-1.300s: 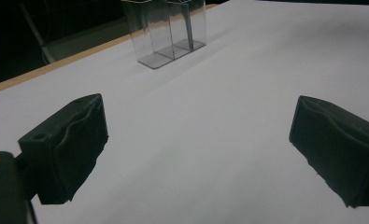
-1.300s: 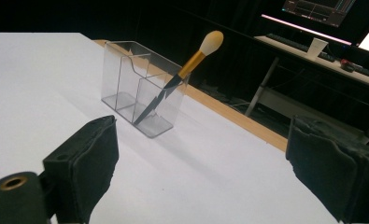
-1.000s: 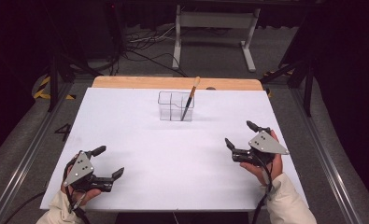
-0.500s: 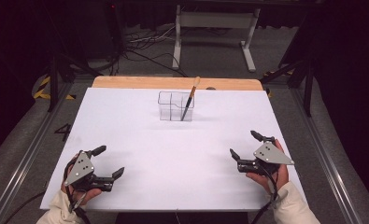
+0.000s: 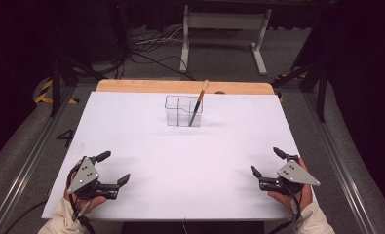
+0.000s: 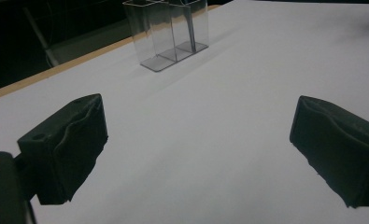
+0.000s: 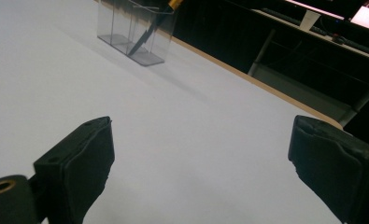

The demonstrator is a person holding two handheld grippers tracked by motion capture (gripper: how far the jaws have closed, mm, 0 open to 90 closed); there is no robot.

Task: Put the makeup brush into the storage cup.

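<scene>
A person sits at a table covered by a white sheet [image 5: 180, 161], holding a black two-jaw gripper in each hand. The left gripper [image 5: 113, 168], topped by a grey three-cornered plate, rests near the person's edge of the table, its jaws spread wide with nothing between them. The right gripper [image 5: 266, 162], with the same grey plate, sits low at the opposite near corner, well apart from the left one, and its jaws also stand wide apart and empty. Far ahead of both grippers, toward the far edge of the white sheet and roughly midway between them, stands a clear plastic holder with two compartments [image 5: 183, 111]. A paintbrush with a dark shaft and a yellow-orange upper end [image 5: 198, 103] leans in the compartment nearer the right gripper's side, its top tilted away from the person. From the left gripper view, the clear plastic holder [image 6: 168, 32] lies well ahead and slightly left of the gap between the jaws, on bare white sheet. From the right gripper view, the holder [image 7: 135, 30] lies well ahead and to the left, with the paintbrush [image 7: 152, 25] slanting inside it. Neither gripper touches the holder or the brush.
</scene>
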